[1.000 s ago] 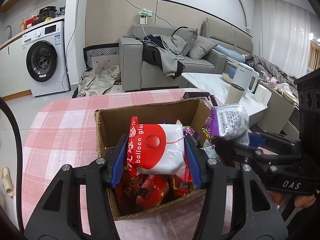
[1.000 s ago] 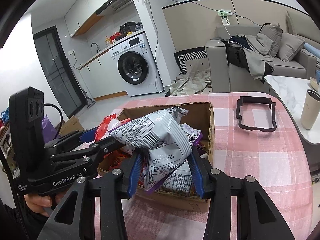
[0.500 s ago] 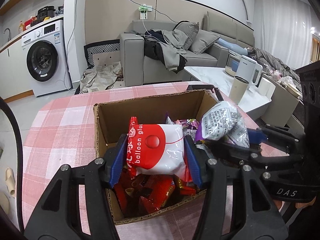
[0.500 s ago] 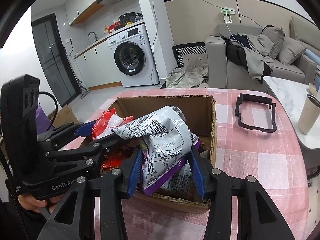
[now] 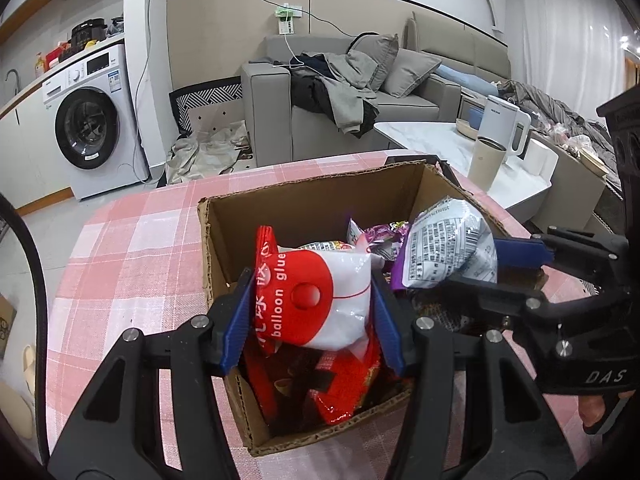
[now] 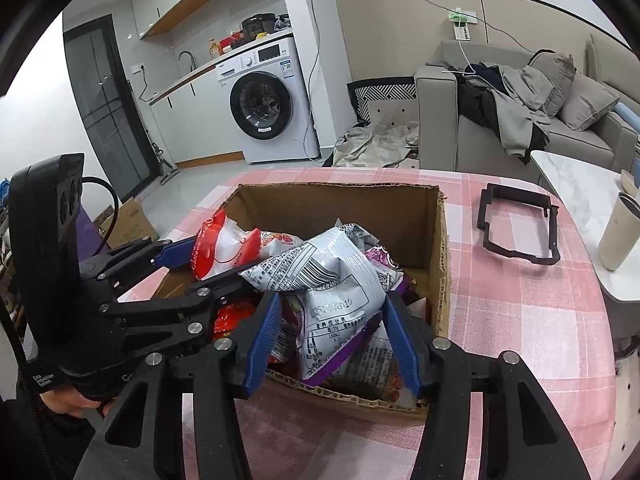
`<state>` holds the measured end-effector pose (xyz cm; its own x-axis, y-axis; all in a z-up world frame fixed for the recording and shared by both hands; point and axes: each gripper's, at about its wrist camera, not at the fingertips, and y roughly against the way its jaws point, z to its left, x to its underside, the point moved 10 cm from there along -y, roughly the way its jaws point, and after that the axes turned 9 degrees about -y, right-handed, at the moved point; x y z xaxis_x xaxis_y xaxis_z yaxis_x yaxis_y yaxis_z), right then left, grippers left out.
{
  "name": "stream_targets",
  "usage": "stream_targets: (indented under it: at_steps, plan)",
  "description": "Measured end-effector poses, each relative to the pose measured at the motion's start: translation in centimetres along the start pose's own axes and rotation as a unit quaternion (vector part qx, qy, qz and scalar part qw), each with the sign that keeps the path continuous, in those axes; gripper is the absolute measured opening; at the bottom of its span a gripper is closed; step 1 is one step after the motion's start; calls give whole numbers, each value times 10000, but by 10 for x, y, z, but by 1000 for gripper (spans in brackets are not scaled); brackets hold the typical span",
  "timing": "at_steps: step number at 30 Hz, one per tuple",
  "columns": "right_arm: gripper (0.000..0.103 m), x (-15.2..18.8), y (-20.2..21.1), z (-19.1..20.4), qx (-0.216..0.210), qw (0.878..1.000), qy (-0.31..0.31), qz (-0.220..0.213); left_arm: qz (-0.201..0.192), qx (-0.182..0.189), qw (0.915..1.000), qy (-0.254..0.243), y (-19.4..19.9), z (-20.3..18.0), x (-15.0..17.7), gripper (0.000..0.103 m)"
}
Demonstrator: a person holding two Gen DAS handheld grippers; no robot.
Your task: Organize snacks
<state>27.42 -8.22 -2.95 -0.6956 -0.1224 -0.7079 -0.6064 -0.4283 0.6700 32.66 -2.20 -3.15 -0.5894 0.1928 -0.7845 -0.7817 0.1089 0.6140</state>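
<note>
Pink checked tablecloth (image 5: 132,256), snack-filled cardboard box (image 5: 304,196)

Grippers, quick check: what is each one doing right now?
Left gripper: shut on the red-and-white balloon glue packet, over the cardboard box.
Right gripper: jaws have just been opening; the grey printed snack bag sits between them, apparently released.

- The cardboard box (image 6: 442,264) sits on the table (image 6: 520,320), filled with snack packets (image 5: 344,380).
- A frame (image 6: 518,226) lies right of the box.
- The sofa (image 6: 480,136) stands behind the table.
</note>
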Motion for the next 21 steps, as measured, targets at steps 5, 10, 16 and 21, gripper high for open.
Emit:
stream_targets:
  at_steps: [5,10,16,21]
  plan:
    - [68,0,1,4,-76,10000,35,1,-6,50,10000,44,1,-1,0,56]
    - [71,1,5,5,-149,9999,86,11,-68,165,9997,179,8,0,0,61]
    - [95,-5,21,3,-274,9991,7,-309,-293,395,9978,438,27,7,-2,80]
    - [103,-8,35,4,-131,9982,32,-592,-488,45,9976,491,46,16,-1,102]
